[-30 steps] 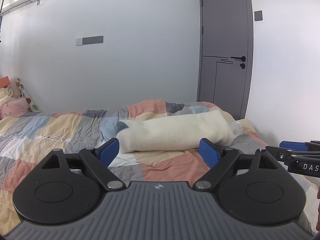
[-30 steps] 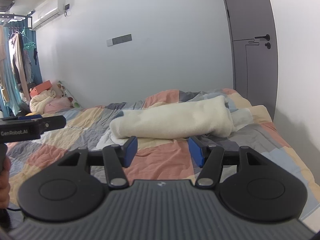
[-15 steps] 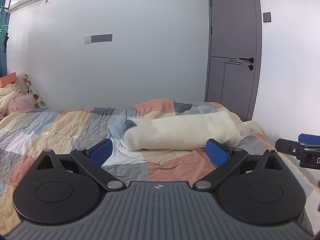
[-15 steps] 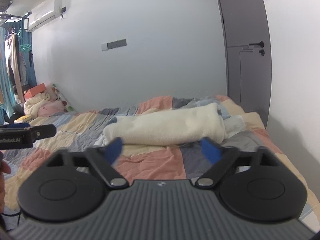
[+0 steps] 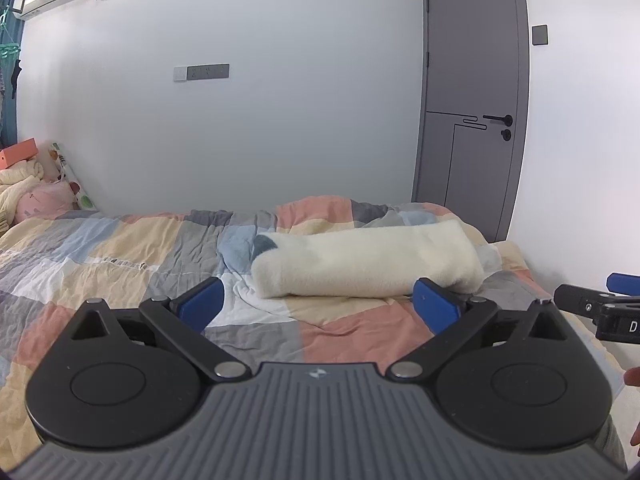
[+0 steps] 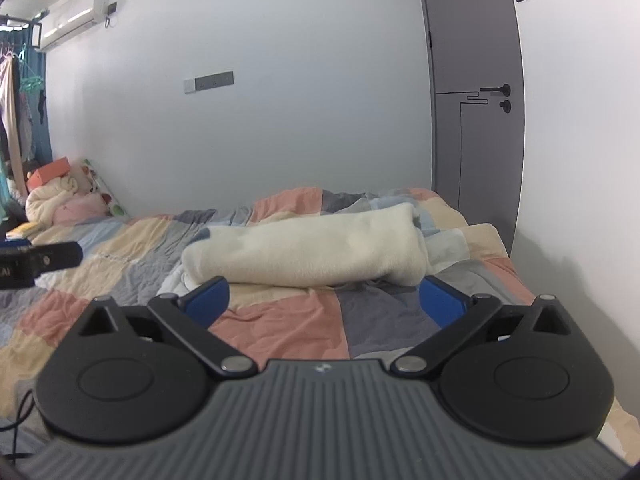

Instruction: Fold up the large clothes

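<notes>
A cream fleece garment (image 5: pixel 368 264) lies folded into a long roll across the far side of the checked quilt (image 5: pixel 120 252). My left gripper (image 5: pixel 318 306) hovers over the quilt short of the roll, jaws open wide with nothing between them. My right gripper (image 6: pixel 325 299) is also short of the garment (image 6: pixel 308 252); its jaws are opening and hold nothing. Each gripper shows at the edge of the other's view: the right gripper (image 5: pixel 600 308) at the right, the left gripper (image 6: pixel 40 260) at the left.
The bed (image 6: pixel 280 328) runs up to a white wall on its right. A grey door (image 5: pixel 476 100) stands behind its far corner. Pillows and soft toys (image 5: pixel 36 196) are piled at the left end. Clothes hang on a rack (image 6: pixel 12 120) at far left.
Both grippers' blue pads have spread apart, the right one's much more. The folded garment lies where it was.
</notes>
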Tool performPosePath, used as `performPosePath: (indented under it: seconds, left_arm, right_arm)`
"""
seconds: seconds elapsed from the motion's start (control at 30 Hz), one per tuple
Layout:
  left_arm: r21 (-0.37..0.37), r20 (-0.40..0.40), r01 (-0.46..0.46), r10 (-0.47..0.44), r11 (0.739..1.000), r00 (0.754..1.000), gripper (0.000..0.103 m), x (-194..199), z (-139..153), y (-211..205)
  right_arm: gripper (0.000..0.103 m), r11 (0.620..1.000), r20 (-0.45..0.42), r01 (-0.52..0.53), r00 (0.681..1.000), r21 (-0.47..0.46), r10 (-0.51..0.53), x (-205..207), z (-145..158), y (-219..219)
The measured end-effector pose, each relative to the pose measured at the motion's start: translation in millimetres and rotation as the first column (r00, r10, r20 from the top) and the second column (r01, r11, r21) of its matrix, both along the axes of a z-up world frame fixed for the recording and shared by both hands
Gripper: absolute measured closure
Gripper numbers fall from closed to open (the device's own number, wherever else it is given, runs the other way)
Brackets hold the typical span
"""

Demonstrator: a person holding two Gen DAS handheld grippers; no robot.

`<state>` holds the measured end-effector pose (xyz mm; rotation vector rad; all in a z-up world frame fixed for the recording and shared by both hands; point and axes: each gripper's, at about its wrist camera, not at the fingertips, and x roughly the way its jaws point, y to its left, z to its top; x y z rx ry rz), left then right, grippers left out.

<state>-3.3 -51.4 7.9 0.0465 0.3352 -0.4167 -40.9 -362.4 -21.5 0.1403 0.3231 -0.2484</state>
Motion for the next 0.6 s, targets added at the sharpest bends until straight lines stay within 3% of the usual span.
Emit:
performPosePath:
  seconds: [0.6]
  left_arm:
    - [0.042,-0.012,-0.01,0.01,0.999,1.0,0.0,4,-5,-4]
  right_arm:
    - [0.0,1.0,-0.03,0.006,1.0,0.028,-0.005,0,-12,4]
